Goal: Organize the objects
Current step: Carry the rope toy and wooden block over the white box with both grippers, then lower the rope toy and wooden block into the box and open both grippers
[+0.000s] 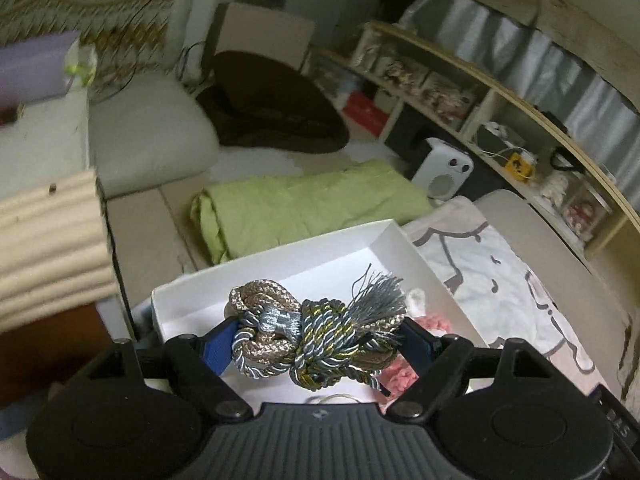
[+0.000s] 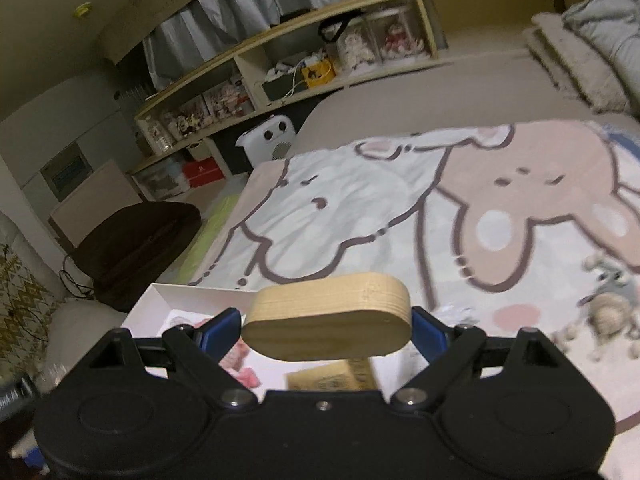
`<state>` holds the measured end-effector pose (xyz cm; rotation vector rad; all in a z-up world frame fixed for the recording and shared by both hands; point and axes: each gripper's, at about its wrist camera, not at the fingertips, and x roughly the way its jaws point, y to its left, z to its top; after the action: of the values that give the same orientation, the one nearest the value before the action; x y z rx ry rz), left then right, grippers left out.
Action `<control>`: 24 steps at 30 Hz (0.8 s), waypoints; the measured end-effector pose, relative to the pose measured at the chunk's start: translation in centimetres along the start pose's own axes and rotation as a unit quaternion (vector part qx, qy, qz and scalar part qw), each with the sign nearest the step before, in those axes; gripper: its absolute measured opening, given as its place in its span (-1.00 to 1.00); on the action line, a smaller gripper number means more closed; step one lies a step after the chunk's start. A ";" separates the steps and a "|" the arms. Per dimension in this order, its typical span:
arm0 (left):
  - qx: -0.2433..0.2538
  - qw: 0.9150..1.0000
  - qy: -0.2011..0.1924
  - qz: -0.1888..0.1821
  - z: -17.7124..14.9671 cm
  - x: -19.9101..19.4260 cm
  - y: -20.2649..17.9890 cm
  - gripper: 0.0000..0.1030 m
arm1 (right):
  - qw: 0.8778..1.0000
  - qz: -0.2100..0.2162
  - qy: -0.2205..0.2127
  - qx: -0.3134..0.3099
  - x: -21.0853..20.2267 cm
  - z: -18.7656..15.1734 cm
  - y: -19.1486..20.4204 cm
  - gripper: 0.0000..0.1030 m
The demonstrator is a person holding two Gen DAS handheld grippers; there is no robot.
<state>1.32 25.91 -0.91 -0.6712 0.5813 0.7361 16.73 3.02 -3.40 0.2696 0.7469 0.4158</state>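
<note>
Off to my far left a ribbed cream roll (image 1: 52, 240) juts in, with a white cushion (image 1: 148, 136) beyond it and a dark brown seat (image 1: 272, 108) farther back on the floor. A folded green cloth (image 1: 304, 208) lies in front of that. My left gripper (image 1: 316, 340) pinches a cord bundle (image 1: 316, 336), a knot of tan, grey and gold-flecked rope with a grey tassel, its blue pads pressing in from both sides. The bundle hangs over a white box (image 1: 384, 248) that sits at the edge of a cartoon blanket (image 1: 500, 276); something pink (image 1: 436, 326) lies in the box, though it is too hidden to name. A white heater (image 1: 442, 174) stands on the floor past the box, below a long wooden shelf (image 1: 516, 104) crowded with jars and small clutter, grey curtains above it. My right gripper (image 2: 326, 330) clamps a wood block (image 2: 328, 316), a flat light oval held level by its two ends. The box (image 2: 188, 294) shows below and left of the block, and a tan printed piece (image 2: 332, 376) lies just under it. The blanket (image 2: 360, 208) spreads ahead across the bed with its two drawn animals, and a small knitted toy (image 2: 612, 300) rests on it at the far right, near pillows (image 2: 584, 64) at the head.
</note>
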 end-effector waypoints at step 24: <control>-0.043 0.998 0.002 0.055 -0.7 1.3 0.9 0.88 | 0.999 0.006 0.039 0.024 3.5 -0.4 1.0 0.99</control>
<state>1.24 26.44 -2.54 -0.7248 0.5961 0.8674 18.45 5.52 -5.39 0.3034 0.8324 0.4212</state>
